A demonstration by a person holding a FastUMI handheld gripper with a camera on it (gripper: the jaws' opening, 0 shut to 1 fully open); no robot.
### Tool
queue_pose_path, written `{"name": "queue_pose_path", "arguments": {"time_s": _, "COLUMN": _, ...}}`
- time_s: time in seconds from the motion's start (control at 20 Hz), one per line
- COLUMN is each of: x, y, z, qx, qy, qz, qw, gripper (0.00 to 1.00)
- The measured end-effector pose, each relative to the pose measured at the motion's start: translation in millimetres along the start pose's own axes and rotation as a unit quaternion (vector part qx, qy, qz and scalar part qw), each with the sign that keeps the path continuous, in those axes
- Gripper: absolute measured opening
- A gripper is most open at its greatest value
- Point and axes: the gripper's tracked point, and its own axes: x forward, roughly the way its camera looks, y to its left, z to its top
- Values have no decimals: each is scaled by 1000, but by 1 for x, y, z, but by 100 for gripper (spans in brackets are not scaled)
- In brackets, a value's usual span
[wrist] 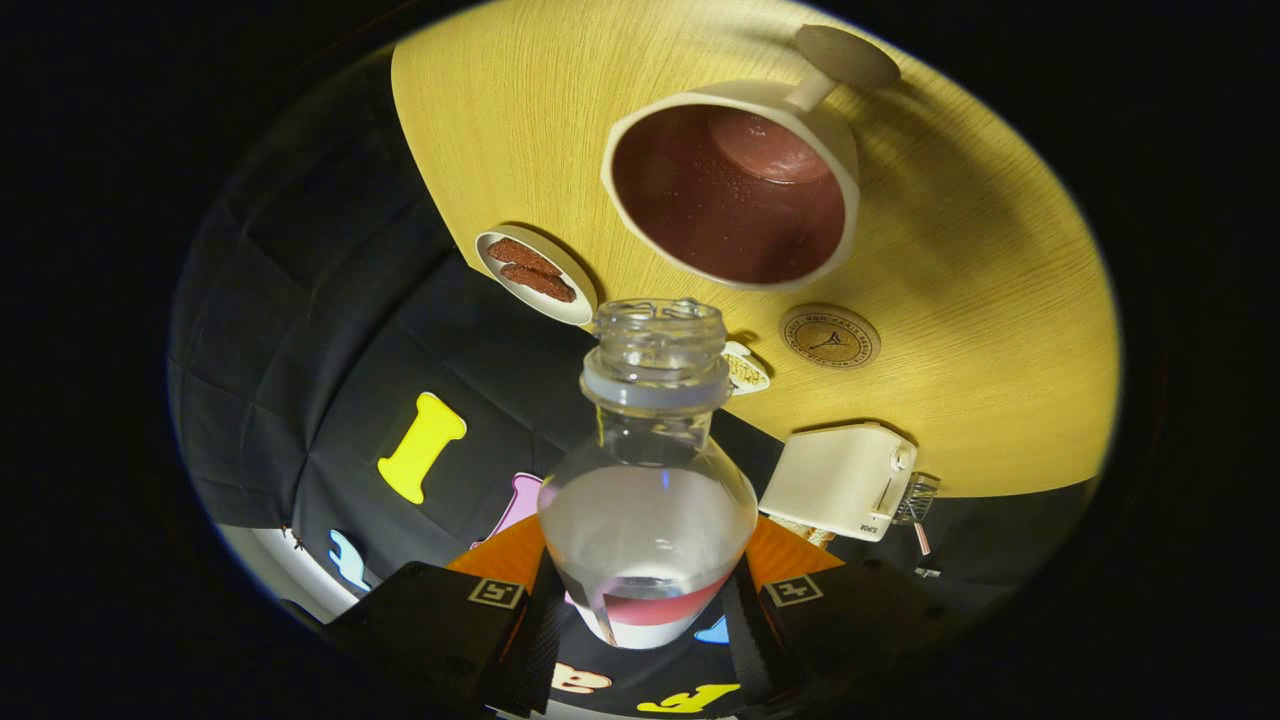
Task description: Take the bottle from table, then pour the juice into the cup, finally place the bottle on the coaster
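Observation:
My gripper [645, 610] is shut on a clear plastic bottle [648, 470], both fingers pressing its lower body. The bottle is uncapped, and its mouth points at the white cup [838, 150] lying just beyond it on the yellow wooden table [1000, 300]. The whole scene is rolled over, so the bottle is tipped far toward the cup. Dark reddish juice fills the cup's inside. A round brown coaster [829, 336] lies on the table beside the cup, just past the bottle's mouth and to its right.
A small white dish [585, 300] with brown snack pieces sits left of the cup. A white box-shaped device [840, 478] stands near the table's edge, right of the bottle. A small pale item [747, 370] peeks out behind the bottle neck.

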Motion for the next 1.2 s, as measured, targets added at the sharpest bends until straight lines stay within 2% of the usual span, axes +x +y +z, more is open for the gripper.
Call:
{"name": "queue_pose_path", "arguments": {"time_s": 0.45, "x": 0, "y": -4, "z": -1, "qx": -32, "qy": -3, "qz": 10, "qw": 999, "gripper": 72}}
{"name": "queue_pose_path", "arguments": {"time_s": 0.7, "x": -6, "y": -13, "z": -2, "qx": -126, "qy": -6, "qz": 16, "qw": 992, "gripper": 71}}
{"name": "queue_pose_path", "arguments": {"time_s": 0.9, "x": -22, "y": -18, "z": -7, "qx": -226, "qy": -7, "qz": 26, "qw": 974, "gripper": 71}}
{"name": "queue_pose_path", "arguments": {"time_s": 0.95, "x": -27, "y": -22, "z": -9, "qx": -260, "qy": -5, "qz": 26, "qw": 965, "gripper": 71}}
{"name": "queue_pose_path", "arguments": {"time_s": 1.05, "x": -35, "y": -40, "z": -7, "qx": -356, "qy": -2, "qz": 7, "qw": 934, "gripper": 71}}
{"name": "queue_pose_path", "arguments": {"time_s": 1.2, "x": -44, "y": -59, "z": 4, "qx": -497, "qy": -10, "qz": -28, "qw": 867, "gripper": 71}}
